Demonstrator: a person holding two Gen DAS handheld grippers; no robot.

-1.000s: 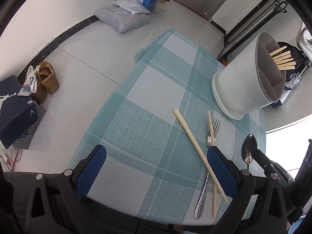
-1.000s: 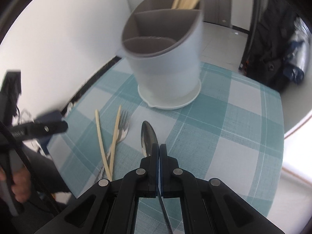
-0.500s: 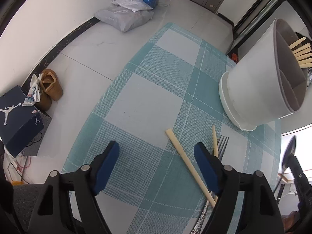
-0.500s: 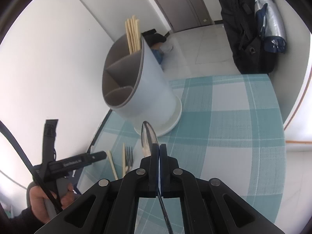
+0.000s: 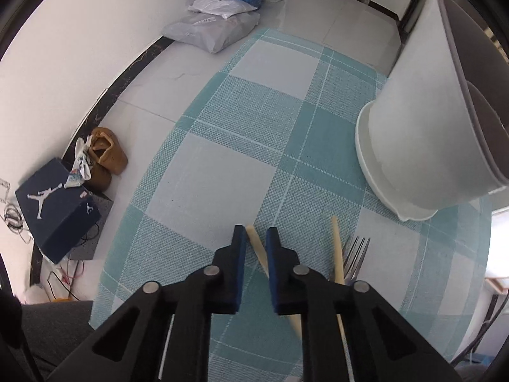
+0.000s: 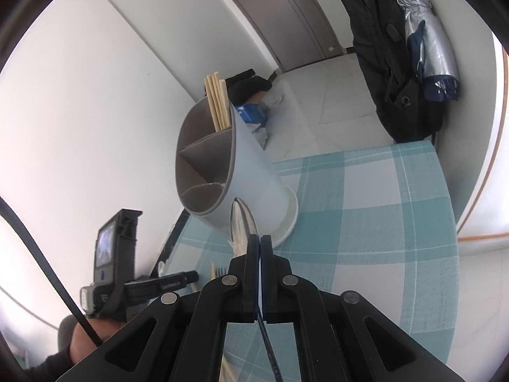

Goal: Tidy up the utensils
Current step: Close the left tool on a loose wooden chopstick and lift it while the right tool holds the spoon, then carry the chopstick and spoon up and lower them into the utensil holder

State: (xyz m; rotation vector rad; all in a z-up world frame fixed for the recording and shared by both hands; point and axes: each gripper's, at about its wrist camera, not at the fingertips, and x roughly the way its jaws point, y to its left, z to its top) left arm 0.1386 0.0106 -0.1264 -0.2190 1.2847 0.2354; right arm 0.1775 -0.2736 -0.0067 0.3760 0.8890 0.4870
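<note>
Two pale chopsticks and a fork lie on the teal checked cloth. My left gripper points down over the left chopstick, and its jaws are closing on that chopstick, which runs between the blue pads. The other chopstick lies beside the fork. The white divided holder stands to the right. In the right wrist view my right gripper is shut on a metal spoon, held up in front of the holder, which has several chopsticks in its far compartment.
On the floor to the left of the table are a dark shoe box, brown shoes and grey parcel bags. A black bag and a folded umbrella hang beyond the table's far edge. A hand grips the left tool.
My left gripper has moved over the left chopstick and its wide jaws have closed in around it. My right gripper has risen and rolled, still holding the spoon, closer to the holder.
</note>
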